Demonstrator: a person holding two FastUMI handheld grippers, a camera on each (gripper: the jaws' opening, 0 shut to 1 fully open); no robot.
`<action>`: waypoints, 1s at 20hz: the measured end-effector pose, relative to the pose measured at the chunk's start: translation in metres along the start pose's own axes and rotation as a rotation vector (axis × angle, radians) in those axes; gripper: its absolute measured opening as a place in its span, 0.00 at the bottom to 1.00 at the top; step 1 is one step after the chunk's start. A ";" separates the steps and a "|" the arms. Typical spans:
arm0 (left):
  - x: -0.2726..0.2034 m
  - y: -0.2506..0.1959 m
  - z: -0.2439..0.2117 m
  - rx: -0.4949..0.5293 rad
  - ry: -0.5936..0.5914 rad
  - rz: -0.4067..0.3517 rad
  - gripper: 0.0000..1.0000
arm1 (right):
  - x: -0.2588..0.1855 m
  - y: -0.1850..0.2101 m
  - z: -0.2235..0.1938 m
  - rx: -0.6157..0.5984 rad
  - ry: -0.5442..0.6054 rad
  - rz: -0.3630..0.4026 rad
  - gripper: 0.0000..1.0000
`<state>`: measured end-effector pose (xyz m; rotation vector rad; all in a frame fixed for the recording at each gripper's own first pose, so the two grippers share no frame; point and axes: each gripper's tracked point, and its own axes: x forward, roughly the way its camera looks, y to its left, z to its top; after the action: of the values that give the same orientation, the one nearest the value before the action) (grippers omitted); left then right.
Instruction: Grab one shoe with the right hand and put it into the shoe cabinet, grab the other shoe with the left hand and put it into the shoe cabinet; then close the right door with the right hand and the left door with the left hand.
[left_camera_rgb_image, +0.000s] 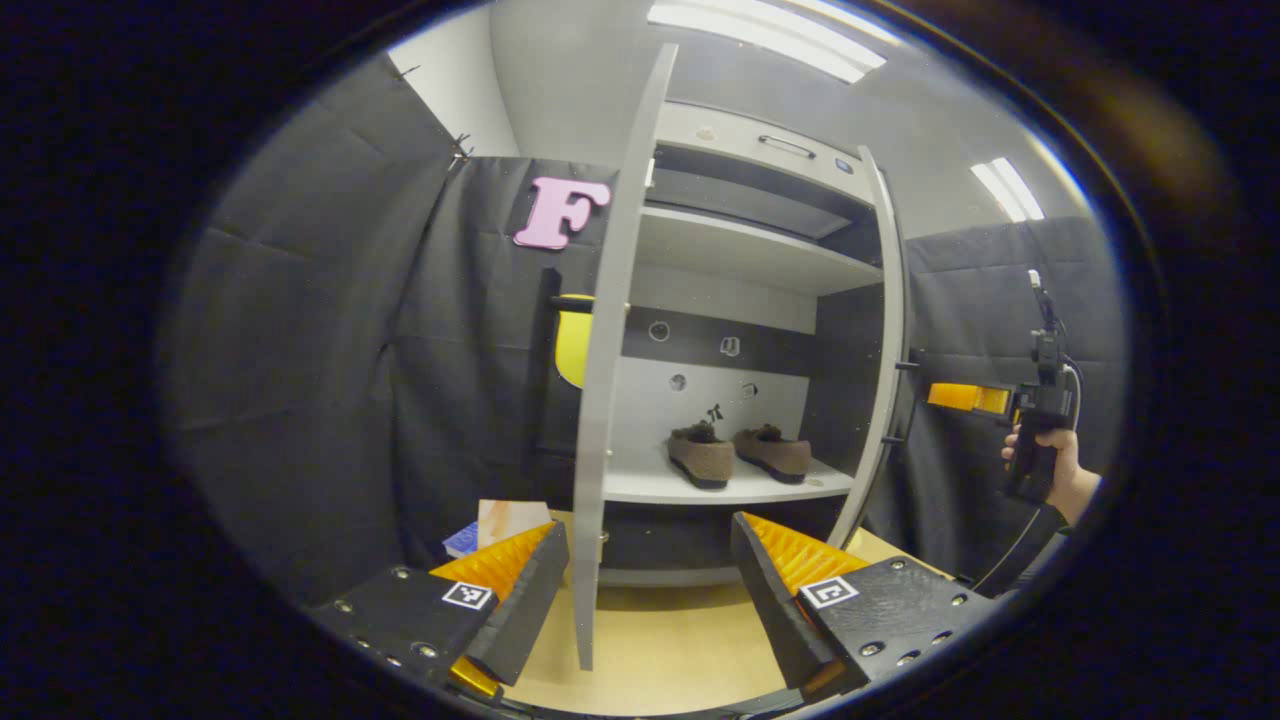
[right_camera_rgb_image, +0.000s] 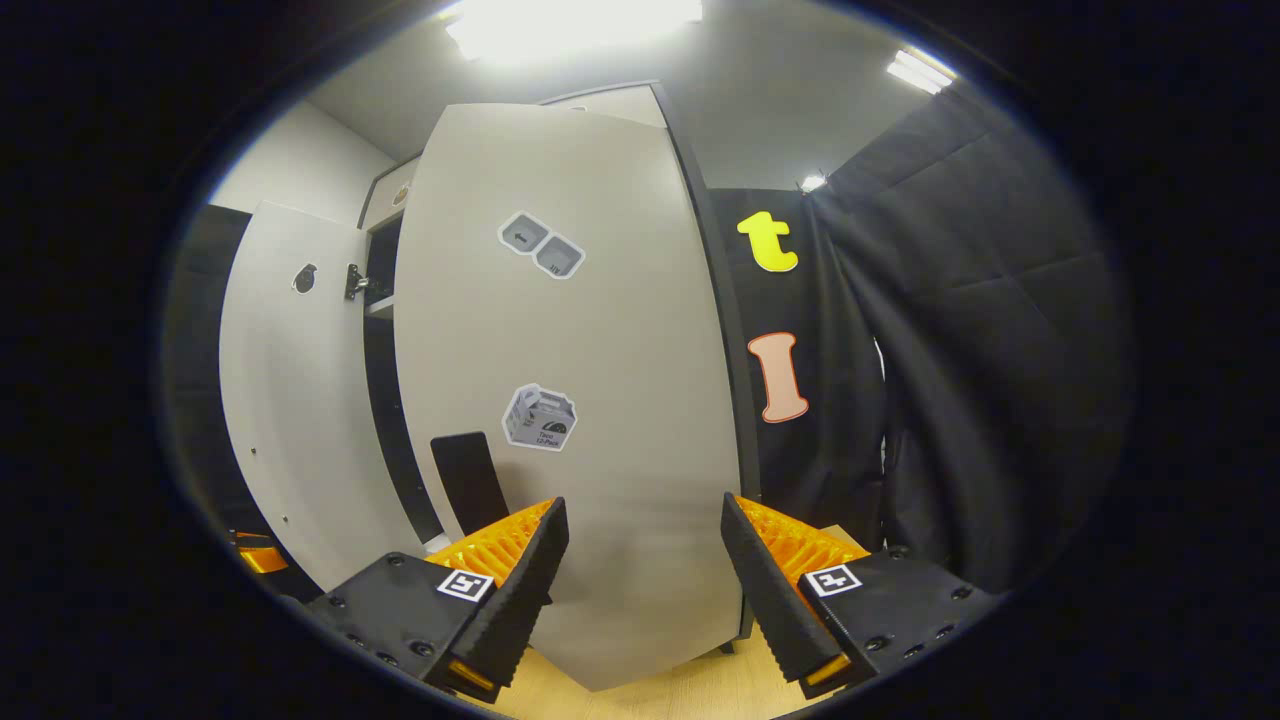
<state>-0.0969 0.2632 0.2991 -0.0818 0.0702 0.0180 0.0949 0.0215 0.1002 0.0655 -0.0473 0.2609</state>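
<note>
We saw the shoe cabinet (left_camera_rgb_image: 740, 250) standing on the pale wooden surface (left_camera_rgb_image: 660, 650) with both doors swung out. In the left gripper view, the two brown shoes (left_camera_rgb_image: 738, 455) sat side by side on the lower shelf (left_camera_rgb_image: 640, 485), toes toward us, the left one (left_camera_rgb_image: 701, 457) just beside the right one (left_camera_rgb_image: 773, 451) and a little nearer the shelf's front edge. The shelf above them (left_camera_rgb_image: 740, 250) was bare as far as we could tell.

Our left hand-held gripper (left_camera_rgb_image: 650, 585) had its fingers apart, holding nothing, and the edge of the left door (left_camera_rgb_image: 612, 350) stood between them, seen edge-on; we could not tell whether either finger touched it. A small stack of flat things (left_camera_rgb_image: 495, 525) lay on the surface behind the left finger, too hidden to name.

Farther off at the right of that view, a person's hand (left_camera_rgb_image: 1045, 455) held the right hand-held gripper, its fingers pointing at the outer face of the right door (left_camera_rgb_image: 880, 340), near the door's handle posts.

In the right gripper view, the right hand-held gripper (right_camera_rgb_image: 645, 565) also had its fingers spread and empty, close up to the right door's broad pale outer face (right_camera_rgb_image: 600, 380), which carried a few stickers (right_camera_rgb_image: 540, 415) and a dark handle (right_camera_rgb_image: 470, 480) just above the left finger. Whether the fingers touched the door we could not tell. Beyond the door's left edge, the inner face of the left door (right_camera_rgb_image: 290, 400) stood open.
</note>
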 end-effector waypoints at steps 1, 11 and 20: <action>-0.002 0.014 0.002 0.006 -0.004 0.029 0.89 | 0.001 0.001 -0.003 0.004 0.008 -0.002 0.97; 0.012 0.119 0.069 0.126 -0.097 0.114 0.95 | -0.009 0.008 -0.035 0.015 0.098 -0.016 0.97; 0.096 0.138 0.097 0.023 -0.079 -0.045 0.94 | -0.028 0.020 -0.082 0.025 0.212 -0.021 0.98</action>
<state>0.0029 0.4098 0.3772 -0.0598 -0.0103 -0.0251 0.0655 0.0398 0.0181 0.0632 0.1679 0.2461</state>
